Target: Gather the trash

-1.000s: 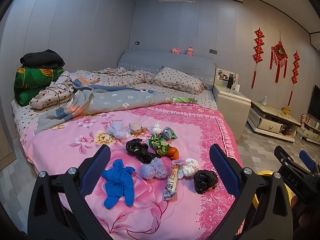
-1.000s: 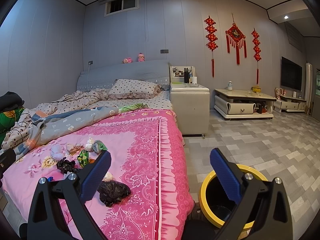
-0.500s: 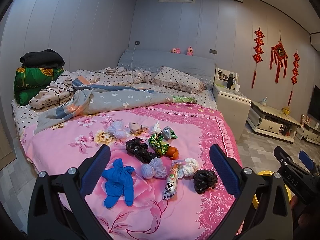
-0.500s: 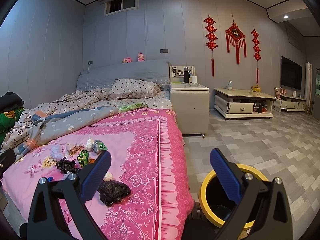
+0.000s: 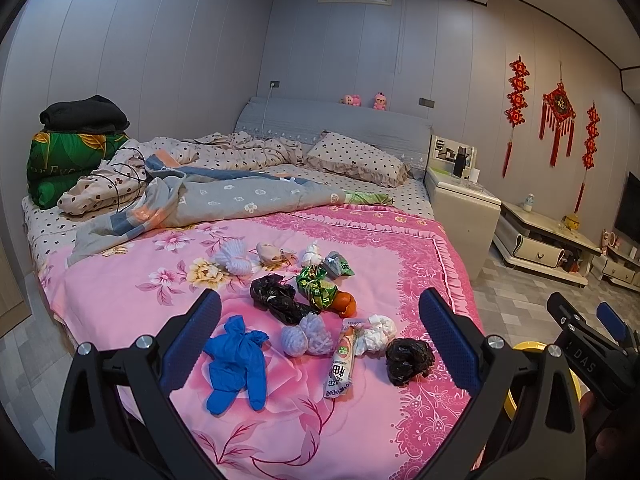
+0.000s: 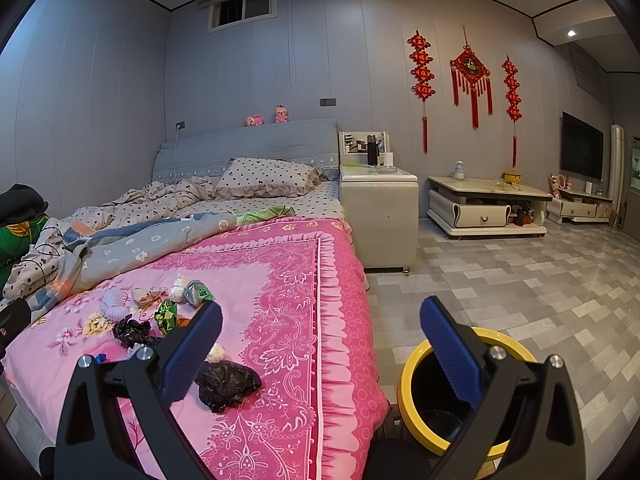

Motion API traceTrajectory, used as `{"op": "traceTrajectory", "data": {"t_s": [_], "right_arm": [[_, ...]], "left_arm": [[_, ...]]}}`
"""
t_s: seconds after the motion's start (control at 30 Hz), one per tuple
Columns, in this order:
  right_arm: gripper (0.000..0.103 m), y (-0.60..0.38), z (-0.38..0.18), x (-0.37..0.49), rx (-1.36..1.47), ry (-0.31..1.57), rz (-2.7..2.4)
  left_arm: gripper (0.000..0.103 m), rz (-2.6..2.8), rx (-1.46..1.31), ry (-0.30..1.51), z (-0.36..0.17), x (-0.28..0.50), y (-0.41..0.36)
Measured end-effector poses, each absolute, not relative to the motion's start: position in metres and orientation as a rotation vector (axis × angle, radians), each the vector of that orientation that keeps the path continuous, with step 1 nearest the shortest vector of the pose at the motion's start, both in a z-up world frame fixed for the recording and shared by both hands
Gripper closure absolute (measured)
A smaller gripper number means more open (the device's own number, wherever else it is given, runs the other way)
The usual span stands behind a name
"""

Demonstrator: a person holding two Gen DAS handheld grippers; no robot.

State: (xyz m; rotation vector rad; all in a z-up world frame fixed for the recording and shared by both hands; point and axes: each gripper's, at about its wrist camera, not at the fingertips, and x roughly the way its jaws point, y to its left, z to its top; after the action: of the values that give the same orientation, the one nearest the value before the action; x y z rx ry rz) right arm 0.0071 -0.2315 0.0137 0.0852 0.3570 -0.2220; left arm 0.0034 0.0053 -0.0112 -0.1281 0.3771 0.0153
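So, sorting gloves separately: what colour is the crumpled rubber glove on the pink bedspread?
Blue; the crumpled rubber glove shows best in the left wrist view.

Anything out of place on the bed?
Yes: litter sits on the pink bedspread, including a blue glove, black bags, a sausage wrapper and an orange. The yellow bin stands beside the bed.

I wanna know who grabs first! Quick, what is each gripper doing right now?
Left gripper: open, holding nothing, above the trash on the bed.
Right gripper: open, holding nothing.
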Motion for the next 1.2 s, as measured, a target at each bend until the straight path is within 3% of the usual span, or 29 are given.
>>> {"op": "traceTrajectory", "data": {"t_s": [1.2], "right_arm": [[0.007,-0.2349,0.0163,0.0103,0.097,0.371,-0.219]], "left_arm": [[0.008,0.029,-0.140,0.388,-0.0139,0.0027,0.0057]]}}
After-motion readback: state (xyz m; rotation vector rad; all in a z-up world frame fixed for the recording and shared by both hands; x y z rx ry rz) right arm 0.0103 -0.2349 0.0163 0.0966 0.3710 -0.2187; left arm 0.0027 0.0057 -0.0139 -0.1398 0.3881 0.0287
